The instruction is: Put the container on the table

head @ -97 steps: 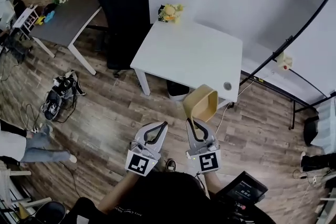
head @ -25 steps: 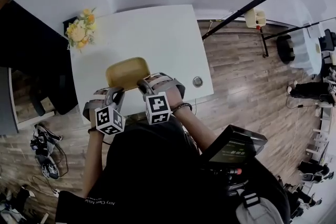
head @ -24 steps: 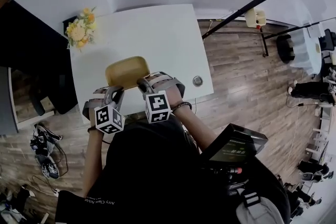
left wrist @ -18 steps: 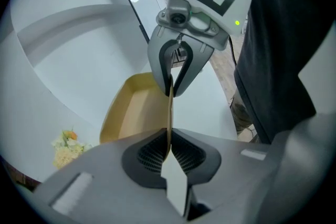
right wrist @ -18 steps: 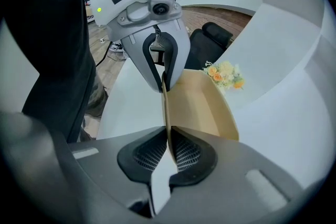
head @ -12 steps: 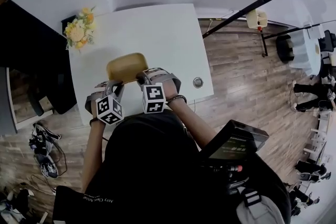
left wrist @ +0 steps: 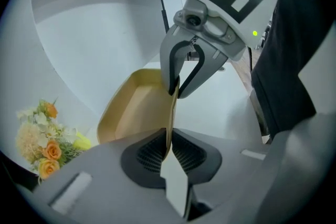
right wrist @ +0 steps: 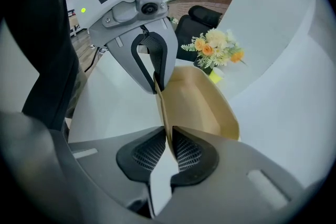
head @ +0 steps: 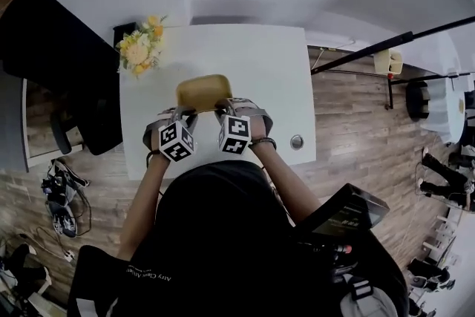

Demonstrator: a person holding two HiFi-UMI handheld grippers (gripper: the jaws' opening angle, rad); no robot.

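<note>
A tan, open-topped container (head: 202, 89) sits on the white table (head: 282, 63), near its front edge. My left gripper (head: 184, 113) and right gripper (head: 223, 109) hold its near rim side by side. In the left gripper view the thin wall (left wrist: 134, 107) runs between my left gripper's (left wrist: 168, 147) pads, with the right gripper (left wrist: 176, 92) clamped further along. In the right gripper view the same wall (right wrist: 202, 102) stands between my right gripper's (right wrist: 169, 144) pads. Both pairs of jaws have just been opening, with the rim still between them and the pads still touching it.
A bunch of yellow and orange flowers (head: 139, 52) stands at the table's far left corner, just left of the container. A round grommet (head: 297, 142) sits at the table's near right. A black chair (head: 67, 63) stands left of the table, a black stand pole (head: 386, 48) to the right.
Seconds ago the right gripper alone carried the container over the floor. In the last second both grippers moved it forward and down onto the table, toward the flowers.
</note>
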